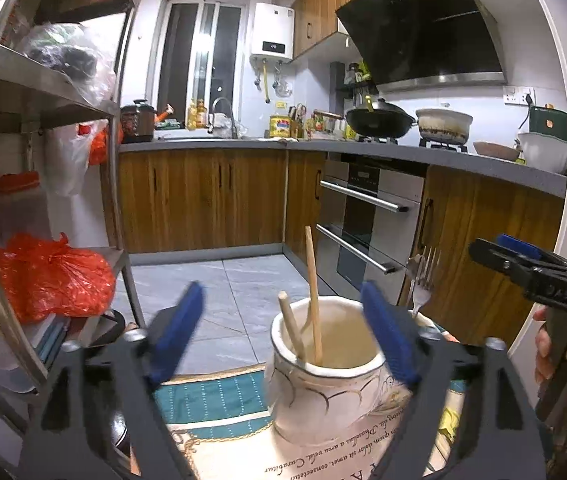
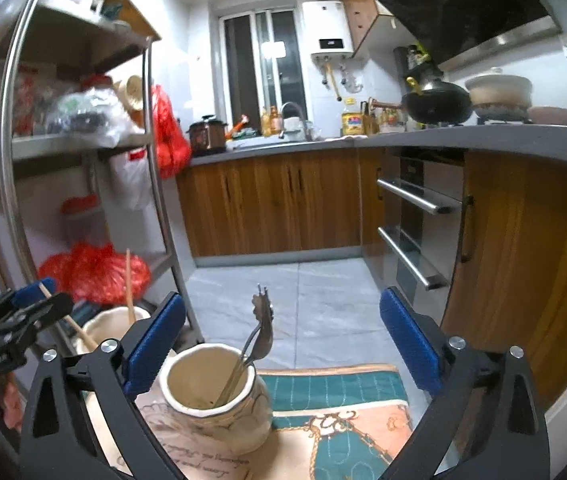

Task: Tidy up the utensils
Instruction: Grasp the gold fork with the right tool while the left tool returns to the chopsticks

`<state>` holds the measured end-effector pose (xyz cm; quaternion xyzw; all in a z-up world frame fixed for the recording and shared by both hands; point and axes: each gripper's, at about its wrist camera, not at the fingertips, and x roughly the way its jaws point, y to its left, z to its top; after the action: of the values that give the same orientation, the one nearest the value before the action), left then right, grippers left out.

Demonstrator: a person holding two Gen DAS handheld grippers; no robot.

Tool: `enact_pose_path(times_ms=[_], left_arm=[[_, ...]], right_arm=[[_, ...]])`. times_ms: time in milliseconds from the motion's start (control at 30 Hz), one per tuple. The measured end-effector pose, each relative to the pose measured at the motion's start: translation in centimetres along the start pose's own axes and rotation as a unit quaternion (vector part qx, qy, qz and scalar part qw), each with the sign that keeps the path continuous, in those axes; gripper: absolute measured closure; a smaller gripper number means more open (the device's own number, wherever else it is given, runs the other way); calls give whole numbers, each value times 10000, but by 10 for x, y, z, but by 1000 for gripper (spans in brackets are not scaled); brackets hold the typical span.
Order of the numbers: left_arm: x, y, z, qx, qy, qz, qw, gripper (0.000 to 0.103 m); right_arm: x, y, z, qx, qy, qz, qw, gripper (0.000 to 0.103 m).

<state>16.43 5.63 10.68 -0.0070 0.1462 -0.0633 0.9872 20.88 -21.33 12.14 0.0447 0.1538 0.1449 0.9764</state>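
Two cream ceramic jars side by side on the patterned cloth point(image 2: 335, 420) that covers the table. The left jar point(image 1: 323, 384) holds two wooden chopsticks point(image 1: 313, 296), both leaning against its rim, one long and nearly upright, the other shorter and tilted to the left. The right jar point(image 2: 211, 392) holds a fork and spoon point(image 2: 261, 332), handles down inside, heads sticking up past the rim and tilted to the right.

The left hand-held gripper point(image 1: 283, 332) hangs just above and behind its jar, blue pads spread wide, gripping nothing; its right pad sits close over the jar's rim. The right hand-held gripper point(image 2: 281, 344) hovers over the other jar, also spread wide with nothing between its pads, the left pad just beside the jar's rim. Each gripper shows at the edge of the other's view.

Beyond the table: grey floor tiles point(image 2: 323, 300), wood-fronted cabinets point(image 1: 203, 196), a built-in oven point(image 1: 367, 216), a metal shelf rack point(image 2: 83, 148) with red plastic bags point(image 1: 51, 276), and a black wok point(image 1: 379, 120) on the stove.
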Motion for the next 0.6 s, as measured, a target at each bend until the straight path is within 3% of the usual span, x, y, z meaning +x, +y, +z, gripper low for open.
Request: enact_pose_path(times_ms=[67, 600], left_arm=[[-10, 0, 1, -2, -47, 104, 9999, 5], [-65, 0, -22, -76, 348, 53, 9994, 6]], right_arm=[[-6, -4, 1, 75, 26, -25, 10000, 5], [-68, -30, -19, 138, 281, -190, 9993, 5]])
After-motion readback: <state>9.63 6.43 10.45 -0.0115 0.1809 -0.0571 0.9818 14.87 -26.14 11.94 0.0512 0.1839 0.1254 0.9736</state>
